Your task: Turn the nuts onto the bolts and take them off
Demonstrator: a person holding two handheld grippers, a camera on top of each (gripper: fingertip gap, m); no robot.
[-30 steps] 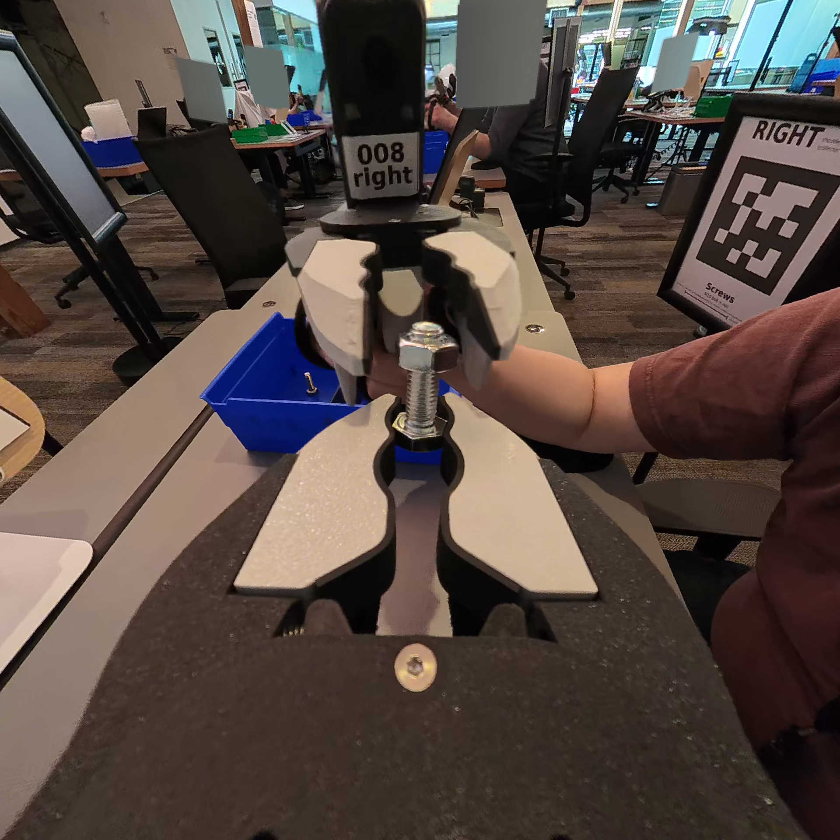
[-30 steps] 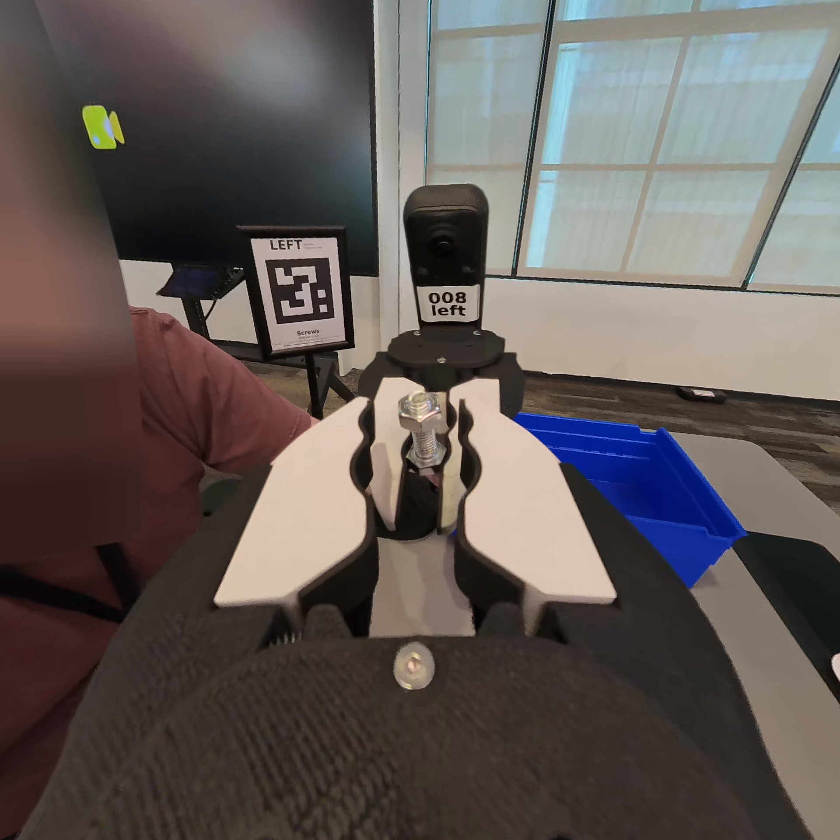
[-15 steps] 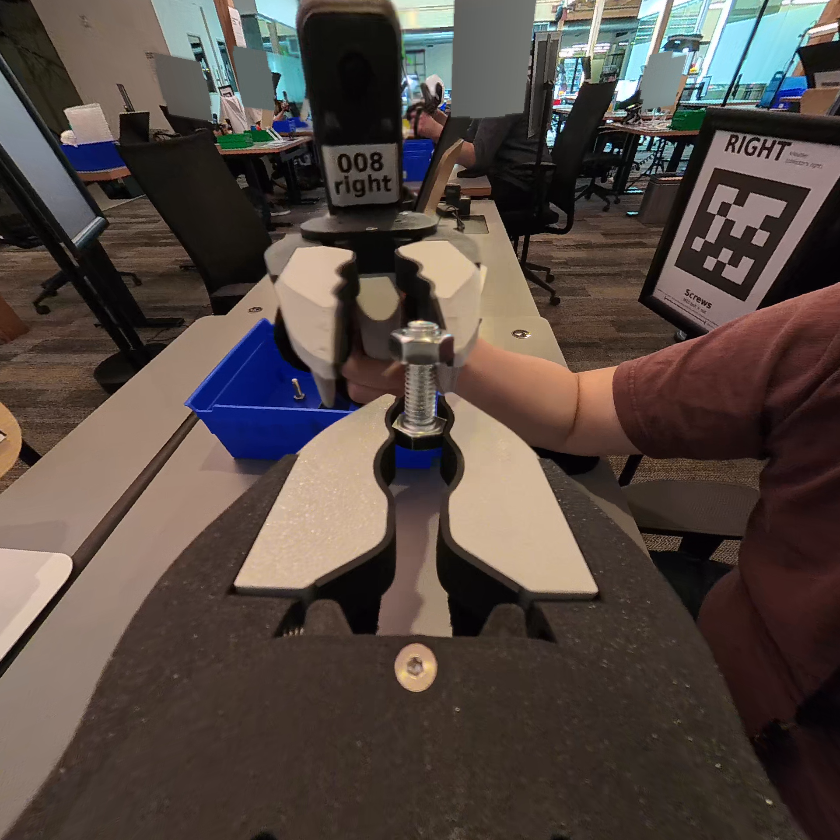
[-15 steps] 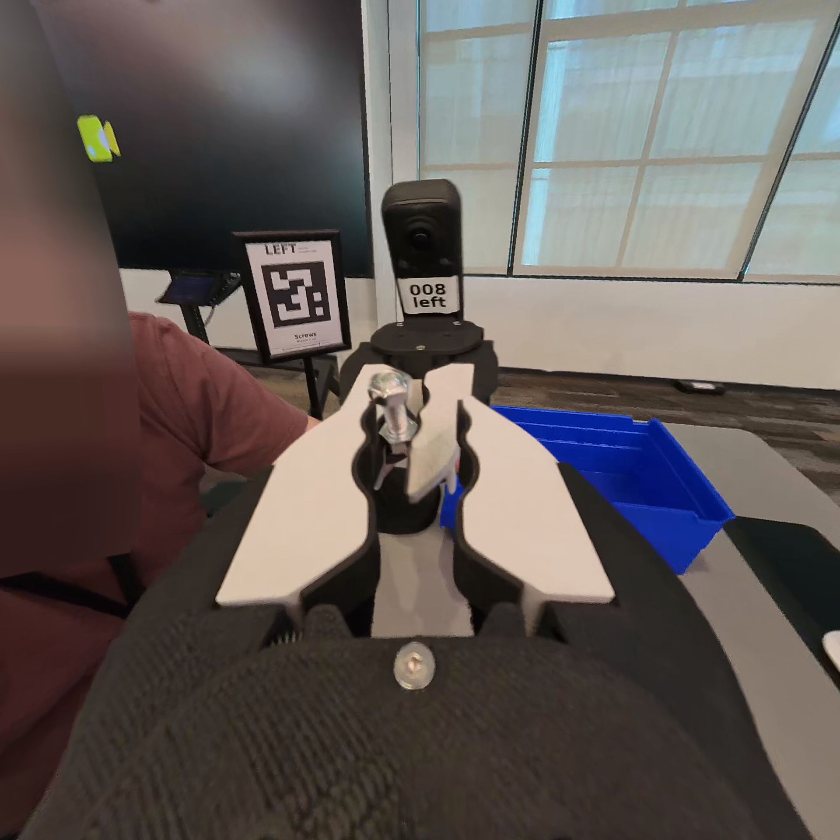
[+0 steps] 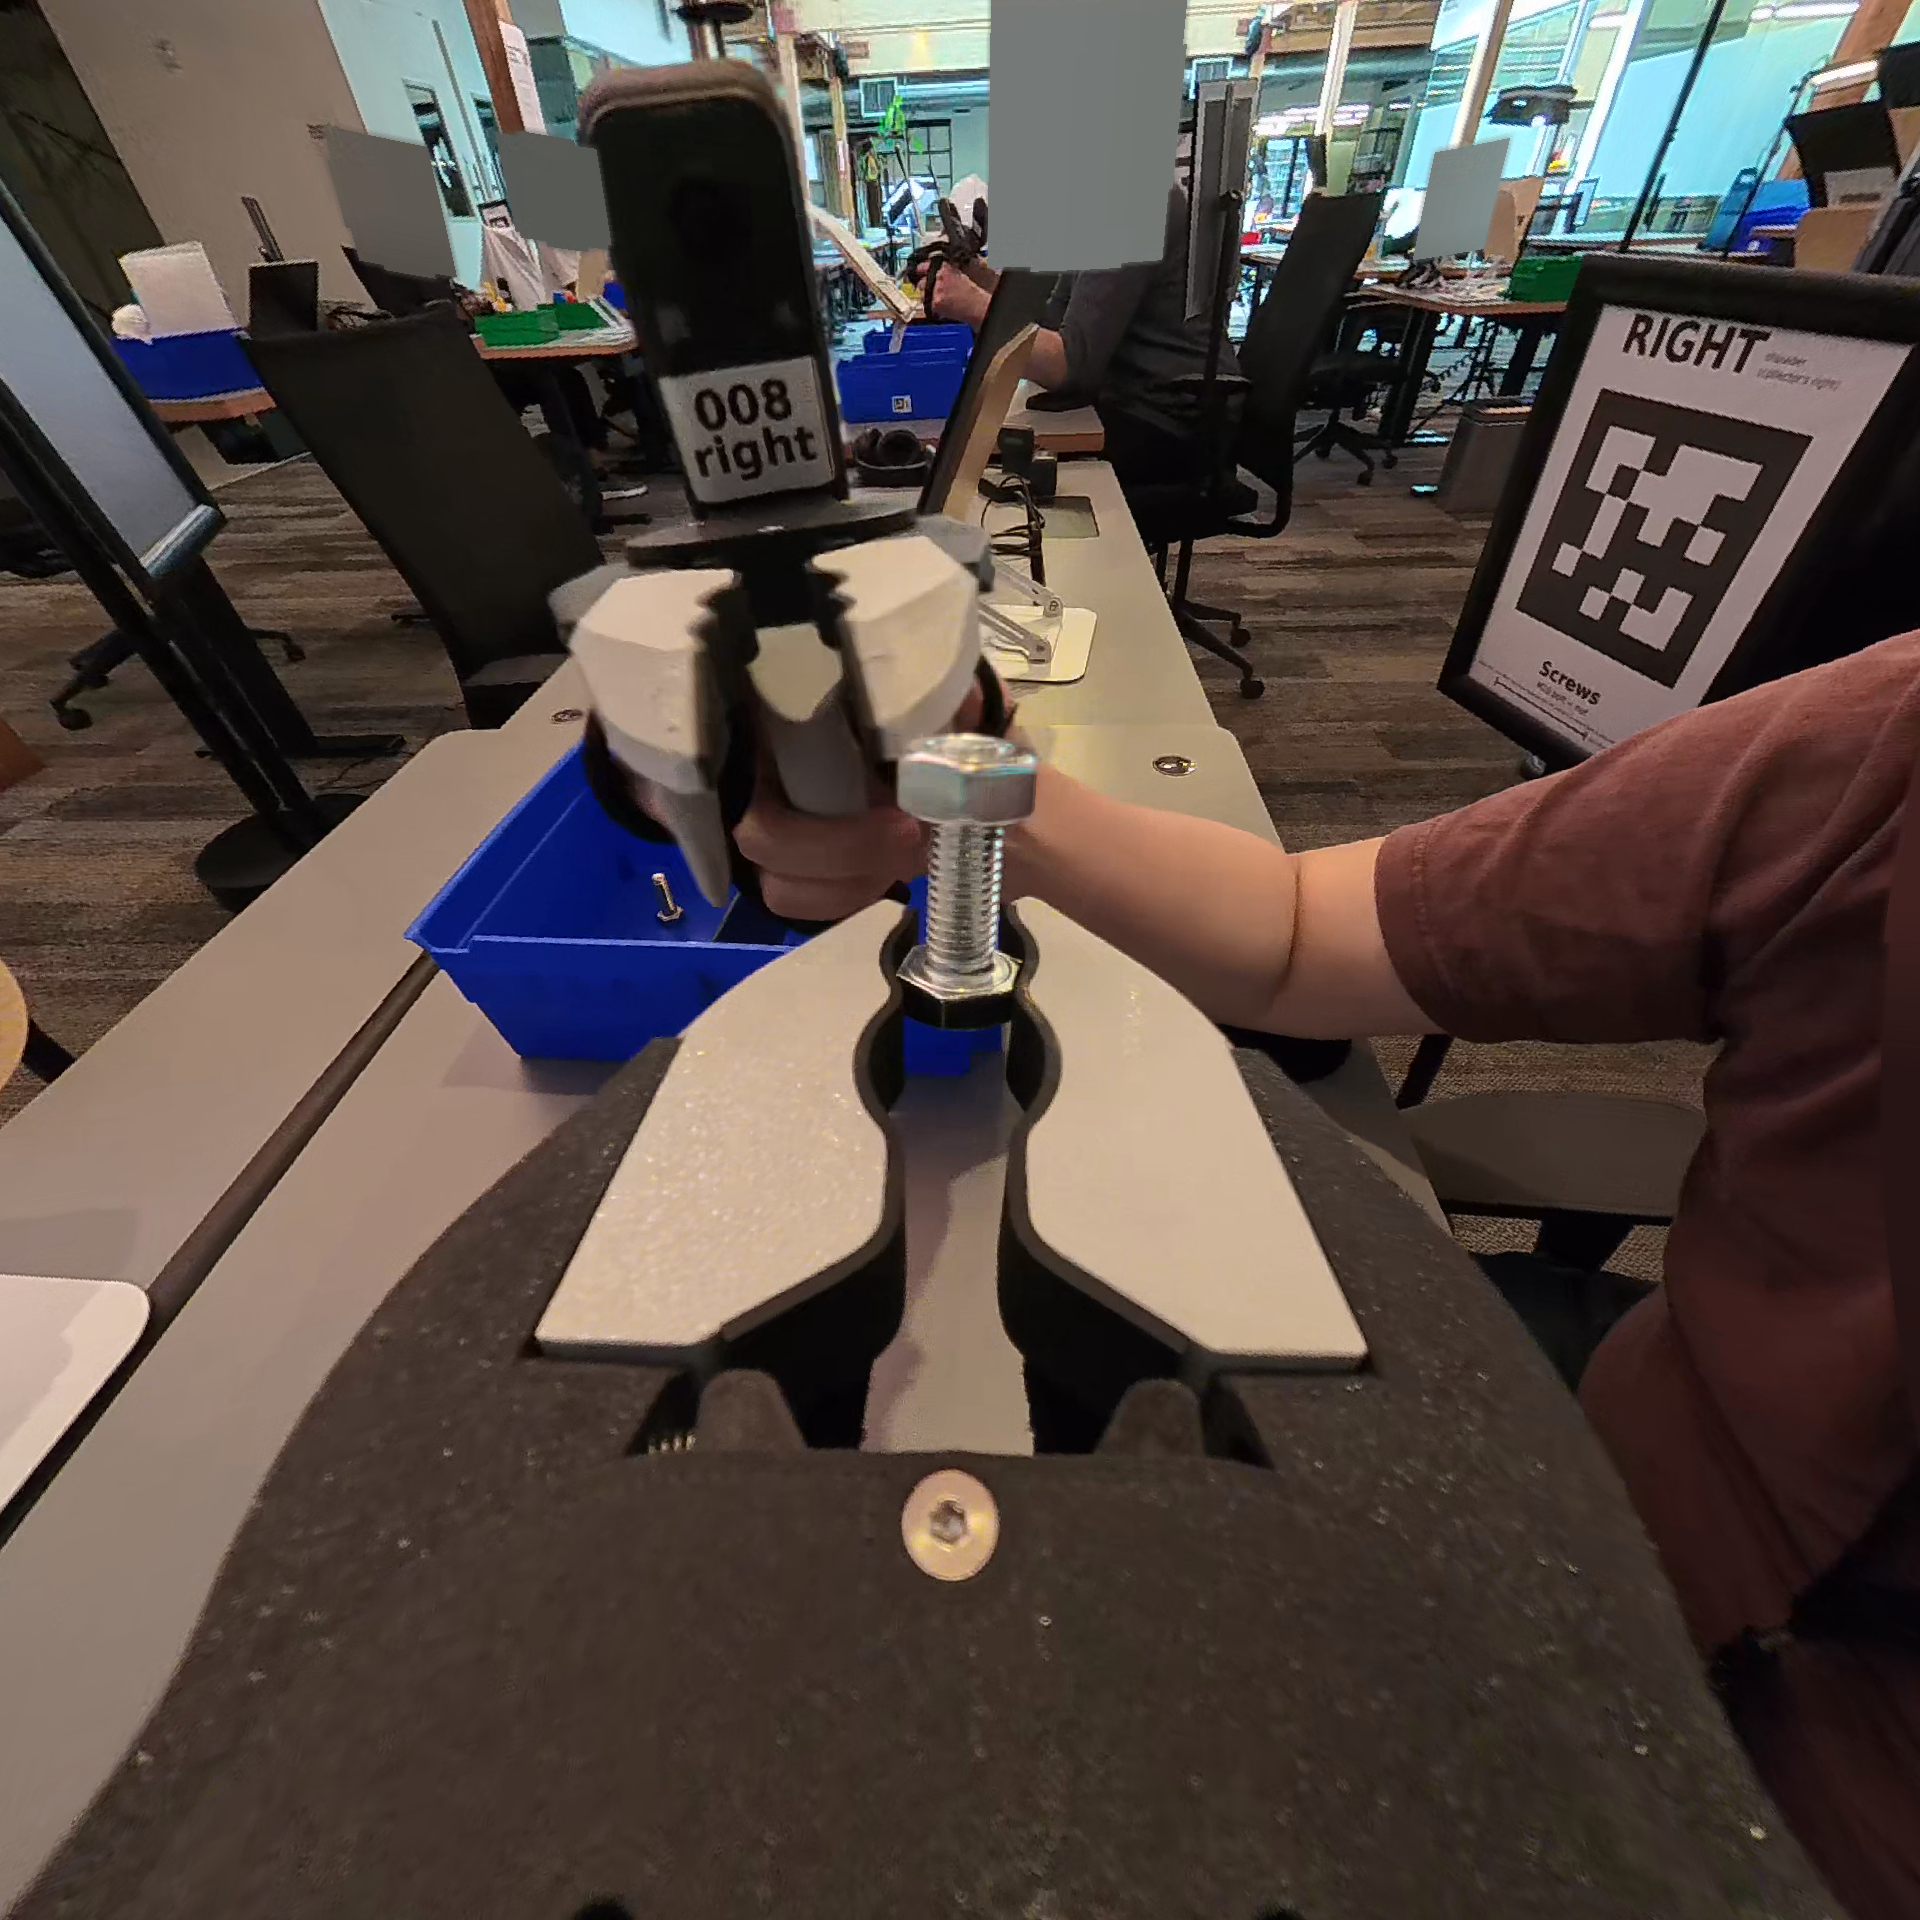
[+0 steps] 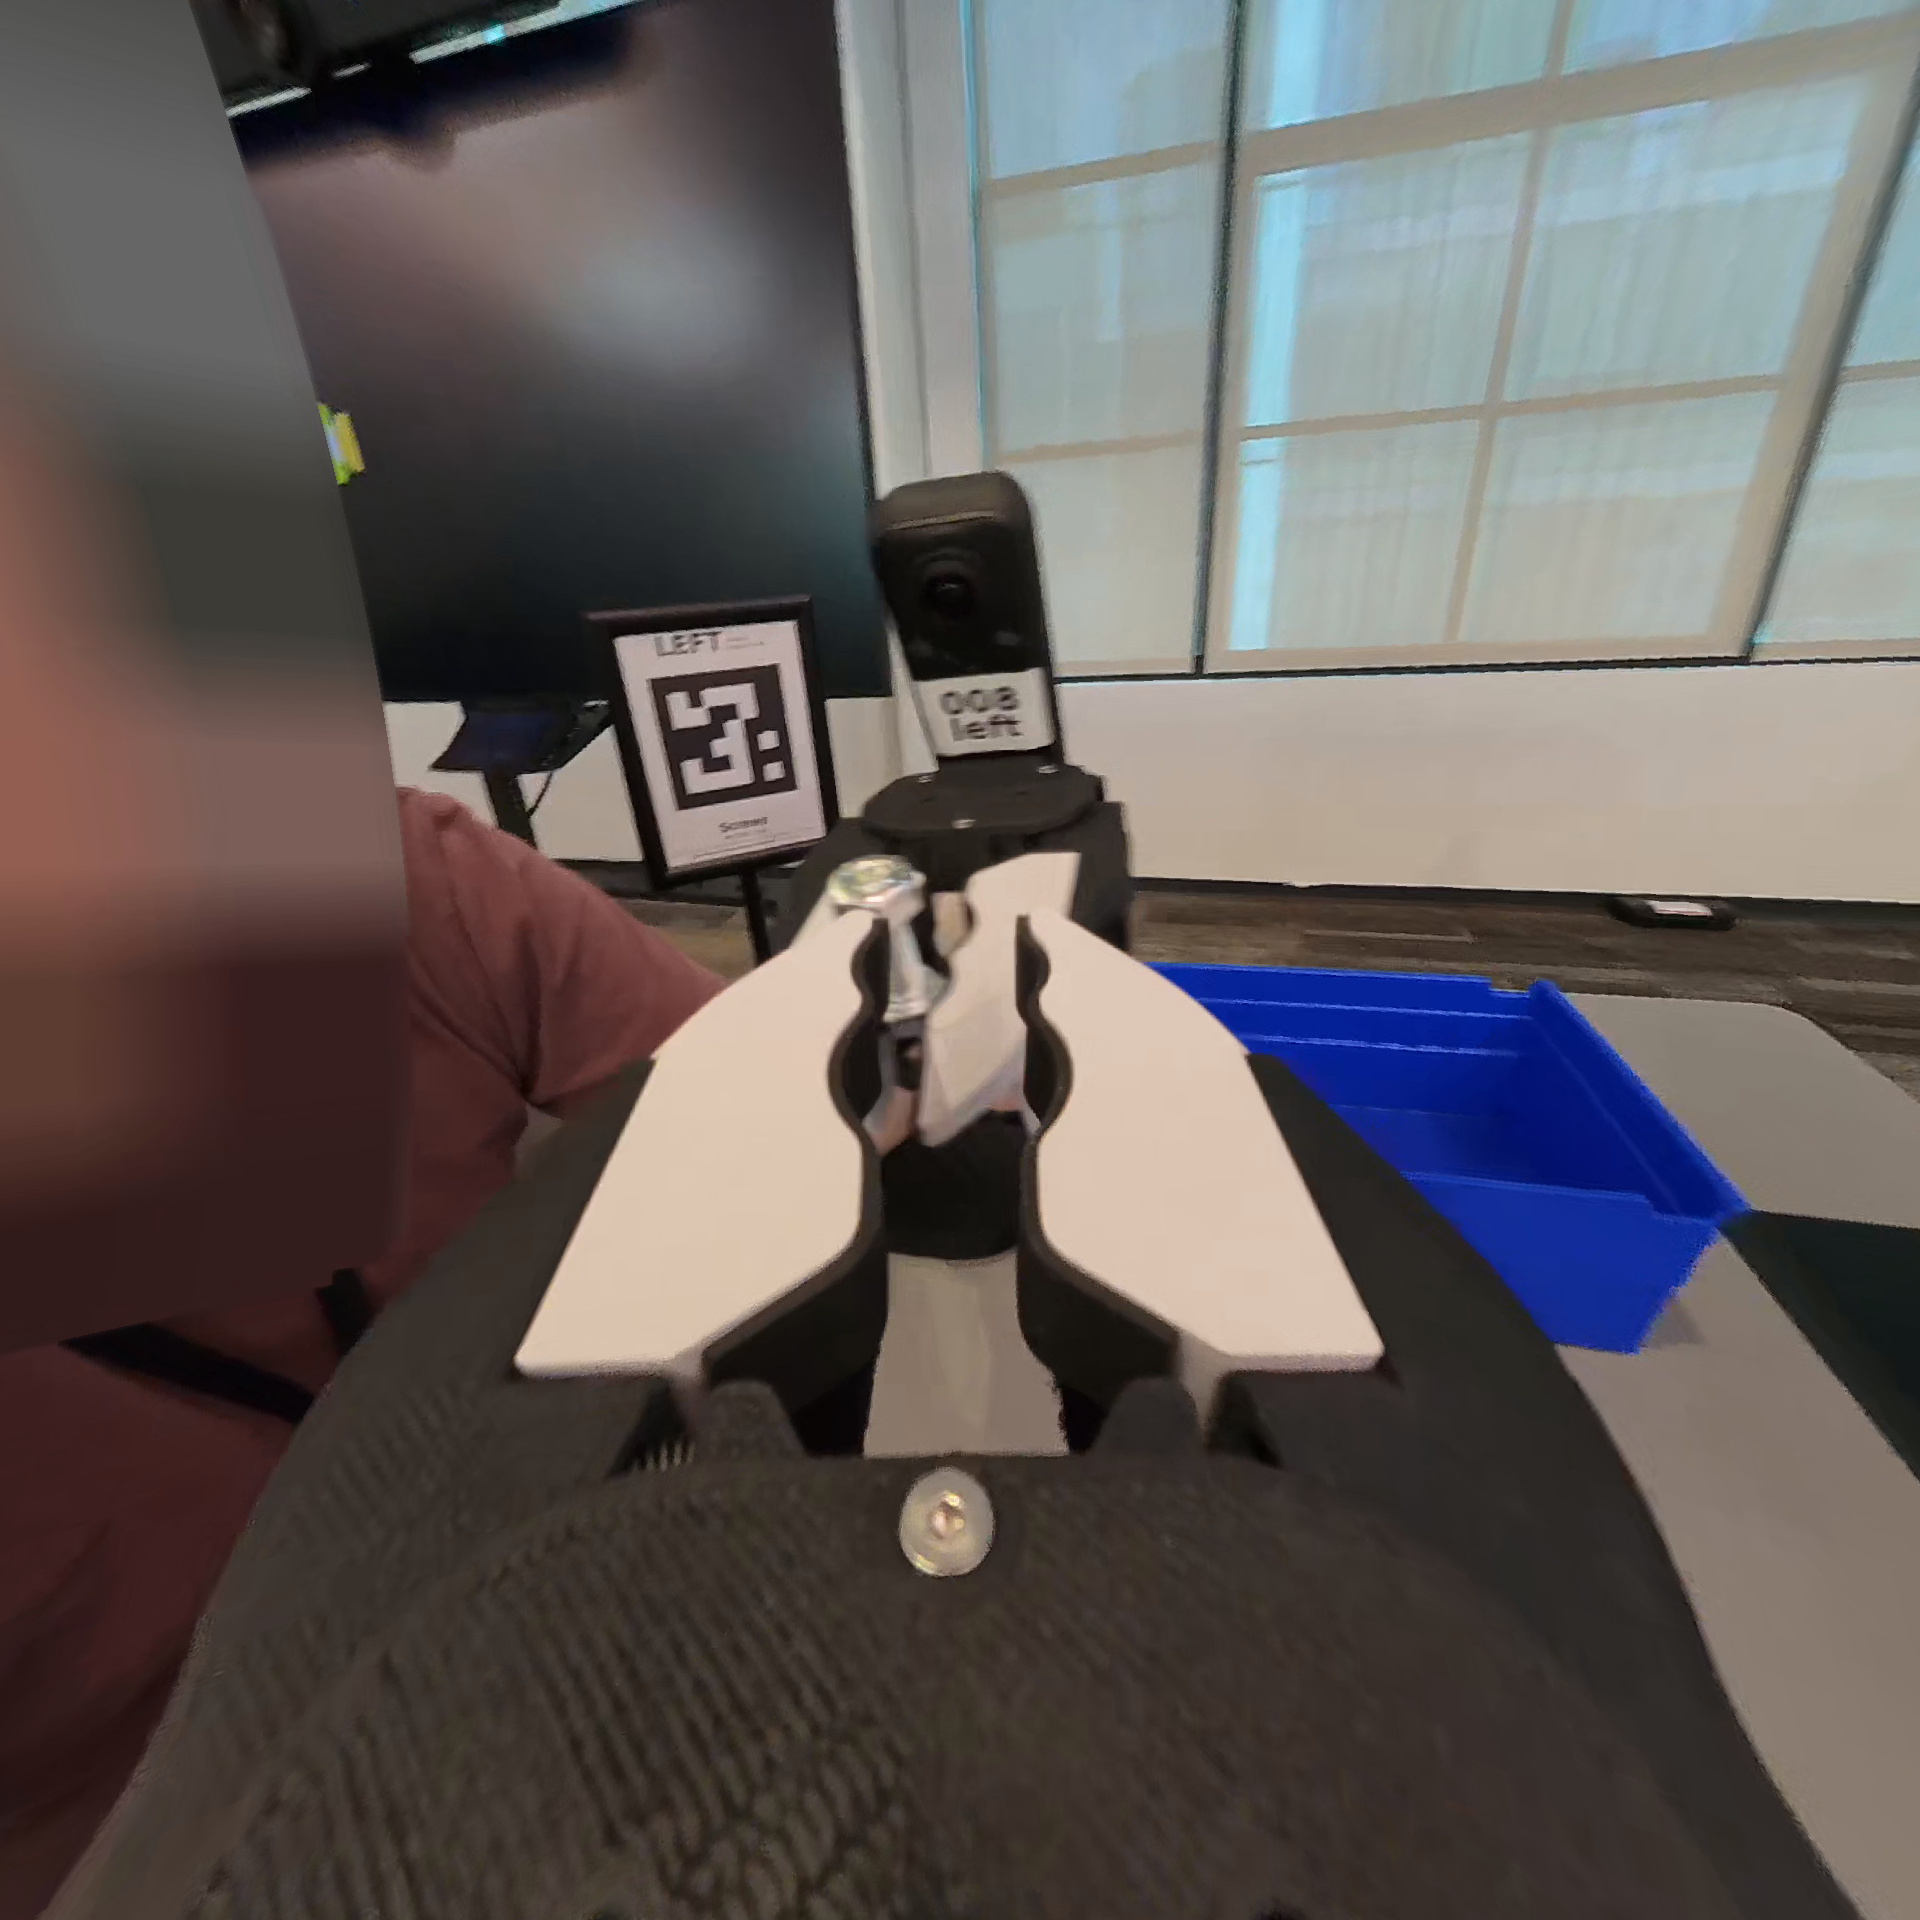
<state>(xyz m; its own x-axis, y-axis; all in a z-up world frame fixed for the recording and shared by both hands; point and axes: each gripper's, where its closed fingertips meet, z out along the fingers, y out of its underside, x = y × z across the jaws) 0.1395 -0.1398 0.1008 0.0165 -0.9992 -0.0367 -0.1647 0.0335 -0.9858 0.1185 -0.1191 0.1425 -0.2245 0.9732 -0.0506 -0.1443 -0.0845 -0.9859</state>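
Observation:
A silver bolt [image 5: 964,883] stands upright with its hex head [image 5: 966,792] on top. A nut [image 5: 956,985] sits low on its thread. My left gripper [image 5: 954,977] is shut on the nut and holds the bolt above the table. My right gripper [image 5: 774,821] faces it, just left of the bolt head and not touching it; its jaws are slightly apart and empty. In the right wrist view the right gripper [image 6: 940,977] is in front, and the bolt [image 6: 896,966] leans beyond its left fingertip. The left gripper's fingers [image 6: 977,997] show in the gap.
A blue bin [image 5: 582,966] stands on the grey table [image 5: 260,1039] behind the grippers, with a small bolt [image 5: 665,899] inside; it also shows in the right wrist view [image 6: 1507,1143]. A framed sign [image 5: 1662,499] stands at right. The person's arm [image 5: 1195,914] reaches across. The gap from one gripper's tips to the other's is roughly 4 centimeters.
The bolt head was between my right gripper's fingers a second ago. The right gripper has since slid off sideways and now sits beside the head. The left gripper keeps its hold.

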